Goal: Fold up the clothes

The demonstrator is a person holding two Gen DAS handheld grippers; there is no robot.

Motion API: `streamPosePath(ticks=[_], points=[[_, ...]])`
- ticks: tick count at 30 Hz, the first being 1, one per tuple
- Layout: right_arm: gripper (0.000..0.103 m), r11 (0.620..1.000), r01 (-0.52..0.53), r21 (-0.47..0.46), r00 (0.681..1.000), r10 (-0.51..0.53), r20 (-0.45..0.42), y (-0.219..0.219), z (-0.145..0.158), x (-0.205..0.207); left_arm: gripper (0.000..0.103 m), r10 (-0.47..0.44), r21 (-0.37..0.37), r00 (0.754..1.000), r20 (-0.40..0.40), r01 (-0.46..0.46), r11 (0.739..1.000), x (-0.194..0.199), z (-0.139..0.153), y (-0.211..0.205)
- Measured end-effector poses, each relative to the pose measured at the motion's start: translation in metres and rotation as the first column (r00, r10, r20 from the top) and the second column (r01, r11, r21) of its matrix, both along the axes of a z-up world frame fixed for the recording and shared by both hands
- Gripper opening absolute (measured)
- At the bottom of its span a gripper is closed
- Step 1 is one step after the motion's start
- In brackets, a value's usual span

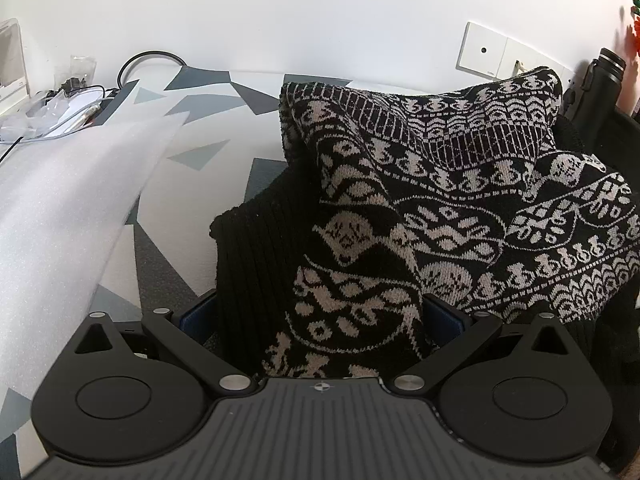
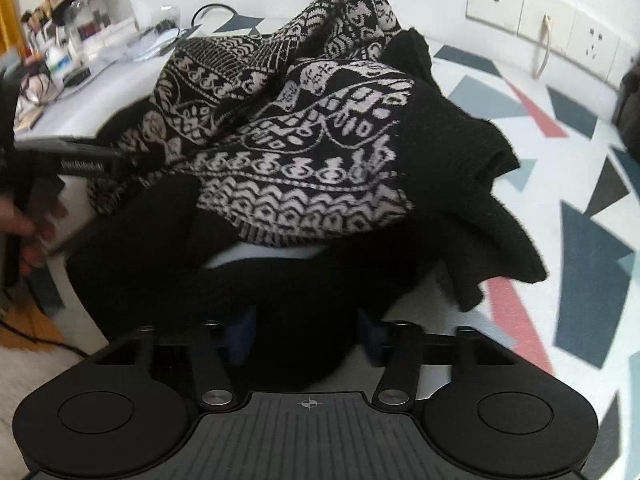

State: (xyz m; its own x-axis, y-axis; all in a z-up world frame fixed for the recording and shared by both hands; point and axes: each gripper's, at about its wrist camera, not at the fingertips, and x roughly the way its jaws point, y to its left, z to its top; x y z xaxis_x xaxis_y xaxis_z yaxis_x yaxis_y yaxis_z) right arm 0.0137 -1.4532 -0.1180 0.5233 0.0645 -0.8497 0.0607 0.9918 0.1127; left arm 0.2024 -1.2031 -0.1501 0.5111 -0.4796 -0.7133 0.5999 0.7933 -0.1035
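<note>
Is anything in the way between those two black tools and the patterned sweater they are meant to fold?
No. The black-and-cream patterned knit sweater already sits between the fingers of the left tool, and its black part fills the gap of the right tool. The grey-patterned tabletop beside it looks clear for folding.

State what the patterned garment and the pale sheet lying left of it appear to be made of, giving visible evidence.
Sweater: knitted yarn, likely wool or acrylic; visible stitches, ribbed black hem, matte.
Pale sheet: probably thin packing foam; translucent white with a fine grainy texture.
</note>
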Motion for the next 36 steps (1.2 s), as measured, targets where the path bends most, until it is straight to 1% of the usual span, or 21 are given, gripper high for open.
streamPosePath(ticks=[2,4,7,10,13,15,16,18,19,20,21,23,24,26,31,33,34,35,36], points=[[0.026,1.0,0.01,0.0,1.0,-0.01,-0.003,-0.006,0.0,-0.004,0.103,0.001,-0.001,1.0,0.002,-0.001,1.0,0.0,0.0,0.0],[0.024,0.999,0.054,-0.003,0.998,-0.055,-0.012,-0.018,0.001,-0.007,0.103,0.002,-0.001,1.0,0.003,-0.002,1.0,0.0,0.0,0.0],[0.022,0.99,0.138,-0.04,0.99,-0.139,-0.014,-0.038,0.0,-0.014,0.103,-0.001,0.001,1.0,-0.001,0.001,1.0,0.0,0.0,0.0],[0.019,0.967,0.242,-0.083,0.97,-0.243,-0.008,-0.066,-0.001,-0.023,0.103,-0.001,0.001,1.0,-0.001,0.001,1.0,0.0,0.001,0.0],[0.017,0.925,0.355,-0.135,0.934,-0.356,0.018,-0.096,-0.004,-0.032,0.103,-0.001,0.001,1.0,-0.001,0.001,1.0,0.0,0.001,0.0],[0.017,0.88,0.451,-0.15,0.892,-0.45,0.043,-0.113,-0.003,-0.037,0.103,-0.002,0.002,1.0,-0.001,0.002,1.0,0.001,0.001,0.0],[0.017,0.856,0.493,-0.153,0.869,-0.491,0.058,-0.12,-0.002,-0.039,0.103,-0.003,0.003,1.0,-0.002,0.003,1.0,0.001,0.001,0.0],[0.019,0.835,0.534,-0.129,0.845,-0.525,0.101,-0.122,0.005,-0.045,0.103,-0.005,0.007,1.0,-0.005,0.005,1.0,0.001,0.001,0.0],[0.026,0.847,0.516,-0.126,0.856,-0.504,0.114,-0.116,0.009,-0.047,0.103,-0.006,0.01,1.0,-0.009,0.006,1.0,0.001,0.002,0.0],[0.04,0.869,0.475,-0.143,0.88,-0.463,0.109,-0.109,0.01,-0.047,0.103,-0.007,0.014,1.0,-0.012,0.007,1.0,0.001,0.002,0.0],[0.046,0.888,0.432,-0.16,0.901,-0.42,0.104,-0.102,0.011,-0.048,0.103,-0.008,0.017,1.0,-0.015,0.009,1.0,0.001,0.002,0.0],[0.073,0.913,0.355,-0.2,0.935,-0.34,0.102,-0.088,0.013,-0.051,0.103,-0.011,0.023,1.0,-0.022,0.011,1.0,0.001,0.003,-0.001],[0.077,0.921,0.323,-0.217,0.946,-0.308,0.098,-0.08,0.013,-0.053,0.103,-0.012,0.027,1.0,-0.025,0.013,1.0,0.001,0.003,-0.001],[0.077,0.928,0.294,-0.228,0.956,-0.281,0.087,-0.072,0.015,-0.062,0.103,-0.014,0.033,0.999,-0.032,0.015,0.999,0.002,0.004,-0.001],[0.077,0.942,0.302,-0.146,0.952,-0.29,0.097,-0.071,0.026,-0.09,0.103,-0.005,0.05,0.998,-0.059,0.008,0.999,0.002,0.006,-0.002],[0.077,0.946,0.294,-0.136,0.955,-0.284,0.089,-0.067,0.028,-0.094,0.103,0.003,0.055,0.997,-0.074,0.001,0.998,0.001,0.009,-0.002],[0.075,0.949,0.285,-0.134,0.958,-0.277,0.076,-0.066,0.027,-0.097,0.103,0.001,0.053,0.998,-0.061,0.002,0.999,-0.002,0.012,-0.001],[0.068,0.953,0.273,-0.132,0.962,-0.267,0.063,-0.064,0.025,-0.101,0.103,-0.002,0.048,0.999,-0.038,0.004,0.999,-0.006,0.016,0.0],[0.063,0.96,0.249,-0.128,0.969,-0.245,0.043,-0.061,0.022,-0.104,0.103,-0.005,0.043,1.0,-0.015,0.006,0.999,-0.01,0.02,0.001]])
